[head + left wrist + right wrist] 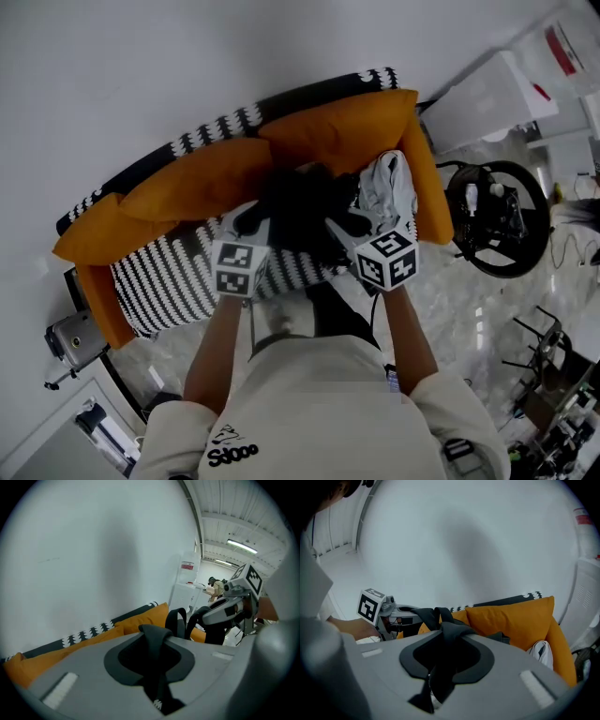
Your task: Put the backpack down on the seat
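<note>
The black backpack [300, 208] is over the middle of the sofa's black-and-white patterned seat [169, 281], in front of the orange cushions [337, 131]. I cannot tell whether it rests on the seat. My left gripper [251, 223] is at its left side and my right gripper [345, 227] at its right. In the left gripper view the jaws [157, 637] are shut on a black strap [154, 641]. The right gripper view likewise shows its jaws [443, 637] pinching a black strap [445, 639]. Each gripper appears in the other's view, with strap loops [177, 620] between them.
A white and grey garment [389, 186] lies at the seat's right end, beside the orange armrest [427, 187]. A black wheel-shaped rig [497, 217] stands on the marble floor to the right. White cabinets [487, 94] are behind it. A grey device [70, 339] sits at the sofa's left.
</note>
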{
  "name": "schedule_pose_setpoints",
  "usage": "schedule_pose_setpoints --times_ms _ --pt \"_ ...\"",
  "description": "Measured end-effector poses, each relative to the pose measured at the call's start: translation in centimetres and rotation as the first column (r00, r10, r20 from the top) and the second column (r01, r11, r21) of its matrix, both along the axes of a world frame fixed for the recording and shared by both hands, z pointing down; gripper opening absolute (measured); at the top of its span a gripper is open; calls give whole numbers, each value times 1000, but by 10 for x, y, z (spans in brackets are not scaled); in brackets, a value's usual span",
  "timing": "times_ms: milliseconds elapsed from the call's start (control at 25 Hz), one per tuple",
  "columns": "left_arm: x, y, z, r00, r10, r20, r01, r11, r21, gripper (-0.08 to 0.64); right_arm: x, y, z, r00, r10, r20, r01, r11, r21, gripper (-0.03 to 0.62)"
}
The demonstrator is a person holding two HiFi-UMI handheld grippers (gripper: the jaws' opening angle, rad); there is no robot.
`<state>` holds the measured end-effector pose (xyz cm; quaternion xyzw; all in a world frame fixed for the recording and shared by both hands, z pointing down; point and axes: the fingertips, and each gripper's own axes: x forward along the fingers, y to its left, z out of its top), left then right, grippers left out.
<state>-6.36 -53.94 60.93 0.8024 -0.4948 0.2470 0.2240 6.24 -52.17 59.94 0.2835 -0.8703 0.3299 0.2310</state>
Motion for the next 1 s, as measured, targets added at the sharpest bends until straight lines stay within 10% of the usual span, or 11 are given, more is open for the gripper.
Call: schedule_pose_setpoints --times_ms 1000 --pt "17 -83 78 998 -62 25 62 998 -22 69 55 -82 87 988 156 -12 -157 983 -95 170"
